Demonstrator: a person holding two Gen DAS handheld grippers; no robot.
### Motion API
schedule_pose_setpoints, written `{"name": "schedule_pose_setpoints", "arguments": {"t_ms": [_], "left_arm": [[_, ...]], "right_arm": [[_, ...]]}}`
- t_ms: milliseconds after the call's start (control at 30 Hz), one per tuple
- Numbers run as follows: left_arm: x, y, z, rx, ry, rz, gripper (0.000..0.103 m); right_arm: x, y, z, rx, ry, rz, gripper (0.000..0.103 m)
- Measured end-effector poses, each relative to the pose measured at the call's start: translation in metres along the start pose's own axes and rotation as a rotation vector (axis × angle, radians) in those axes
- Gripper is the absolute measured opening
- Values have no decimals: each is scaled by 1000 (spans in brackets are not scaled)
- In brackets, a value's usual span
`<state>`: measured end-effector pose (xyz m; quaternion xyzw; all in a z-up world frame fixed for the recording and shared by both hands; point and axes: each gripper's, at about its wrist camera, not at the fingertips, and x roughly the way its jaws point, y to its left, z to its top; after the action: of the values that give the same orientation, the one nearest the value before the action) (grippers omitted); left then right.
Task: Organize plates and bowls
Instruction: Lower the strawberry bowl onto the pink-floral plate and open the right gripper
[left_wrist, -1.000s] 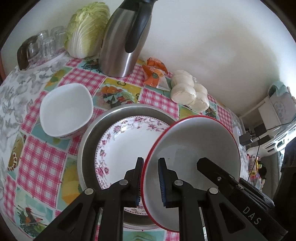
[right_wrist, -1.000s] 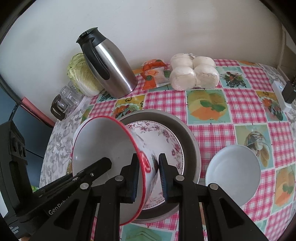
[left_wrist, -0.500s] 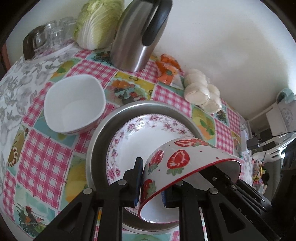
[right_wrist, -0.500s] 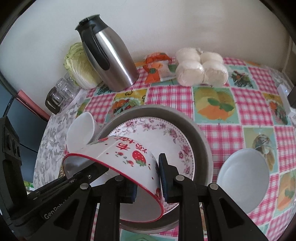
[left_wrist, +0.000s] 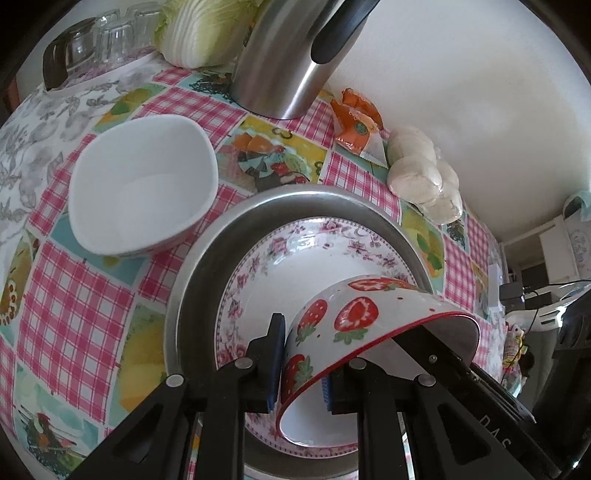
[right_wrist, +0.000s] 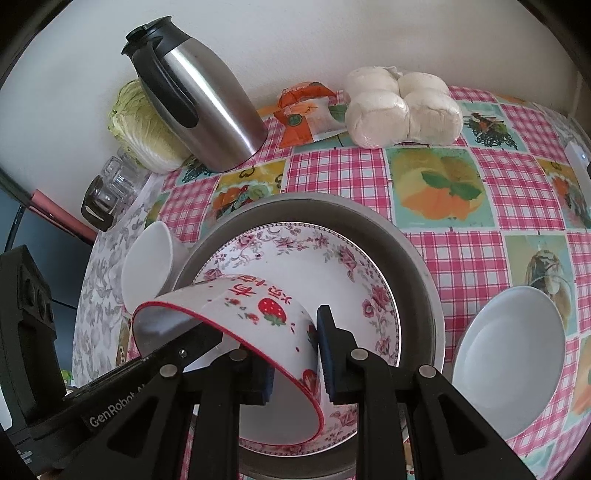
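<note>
Left wrist view. The strawberry bowl is tipped steeply, its red rim facing down toward the camera and its base toward the far side, directly above the floral plate that lies inside the metal pan. The left gripper is nearly closed on the bowl's wall at its left rim, one pad outside on the strawberry print and one inside. The right gripper's fingers enter beneath the rim from the right side. The white square bowl stands apart toward the table's far left corner, near the steel jug and the cabbage. Whether the bowl's lower rim already touches the plate cannot be told here.

Right wrist view. The right gripper clamps the opposite side of the same rim, jaws narrowly parted by the wall's thickness; the outer pad presses the decorated face. The left gripper's fingers reach in under the raised left rim. The bowl's opening faces down and toward the near edge of the table, so the coming move, judged from this, turns on rolling the bowl upright about the line joining the two grips before it settles on the plate. Both hands are equally near. A white round bowl rests just beside the pan toward the table's right edge; the wrapped buns and a snack packet lie along the far edge.
</note>
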<state>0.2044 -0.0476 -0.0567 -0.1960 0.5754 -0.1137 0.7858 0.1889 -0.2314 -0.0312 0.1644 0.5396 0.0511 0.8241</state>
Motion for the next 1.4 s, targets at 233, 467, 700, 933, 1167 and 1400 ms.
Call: {"name": "schedule_pose_setpoints", "arguments": {"t_ms": [233,467,700,933,1167,1400], "left_arm": [[4,1,5,5,-16,-3,19],[12,3,6,3,-10,10,19],[17,2,6,7,-5,14,19],[18,-1,6,16,-3,24,19],[17,2,6,11,6,13,22],[6,-7,7,64,-15,76,27]], "right_arm": [[6,-2,4,11,-3,-5,22],[16,-5,5,19,11,-16,22],[23,-8,5,27,27,-29,22],[24,-8,4,26,33,-33,24],[23,-11,3,39,48,-29,24],[10,-13,5,28,19,-78,26]]}}
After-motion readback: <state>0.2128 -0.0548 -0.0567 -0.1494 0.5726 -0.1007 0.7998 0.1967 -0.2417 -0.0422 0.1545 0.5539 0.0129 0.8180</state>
